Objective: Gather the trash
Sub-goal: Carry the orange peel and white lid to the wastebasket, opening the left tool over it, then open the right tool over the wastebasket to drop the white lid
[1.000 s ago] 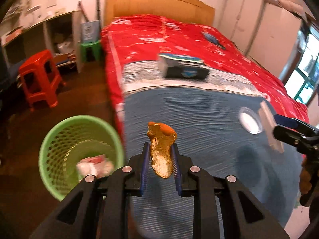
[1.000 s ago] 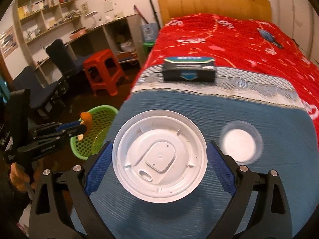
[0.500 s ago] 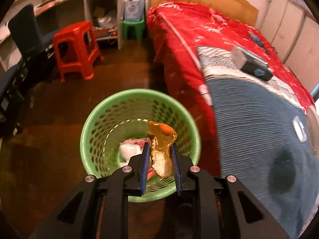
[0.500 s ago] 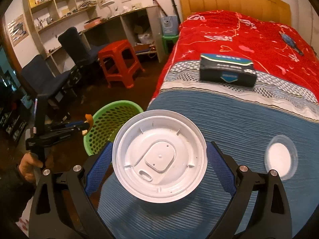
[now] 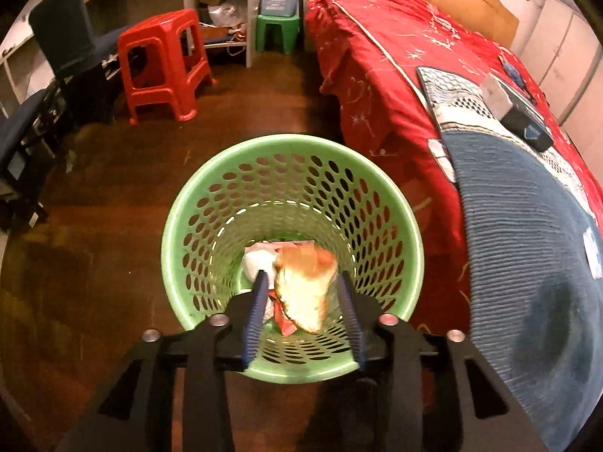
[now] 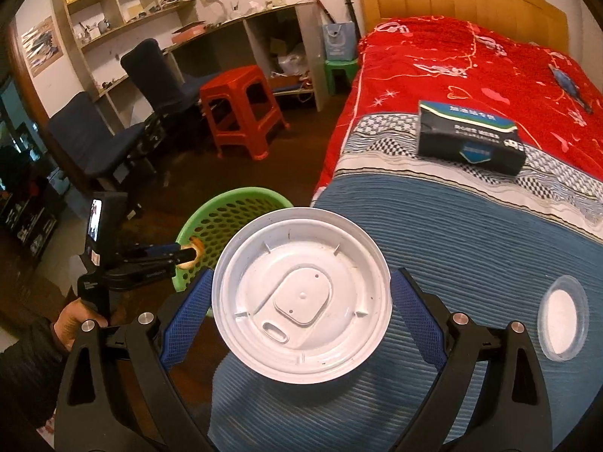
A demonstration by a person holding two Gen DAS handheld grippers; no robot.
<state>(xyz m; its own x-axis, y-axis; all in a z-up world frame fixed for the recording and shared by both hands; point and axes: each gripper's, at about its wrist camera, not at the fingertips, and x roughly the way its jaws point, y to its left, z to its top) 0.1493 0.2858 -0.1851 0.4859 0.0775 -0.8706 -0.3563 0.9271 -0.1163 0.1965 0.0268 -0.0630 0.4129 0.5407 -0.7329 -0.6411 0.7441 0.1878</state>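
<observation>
so nearest up, two grippers. the left gripper point(image 5: 301, 293) hangs right over the one green basket point(image 5: 188, 226) on the floor, and its jaws have just been opening: the orange-brown scrap point(image 5: 305, 293) sits loose between them, no pad pressing on it, where half a second ago it was pinched tight. the basket also holds some white and red crumpled trash point(image 5: 256, 263). the right gripper point(image 6: 301, 301) is clamped on one round white lid point(image 6: 301, 301) above the blue blanket point(image 6: 471, 245), same as before. only the right view shows a second, smaller clear lid point(image 6: 563, 318) lying on the blanket, plus the person's hand point(image 6: 73, 320). further back: one dark box point(image 6: 471, 143) on the bed, one red stool point(image 5: 162, 64), one green stool point(image 5: 277, 32).
</observation>
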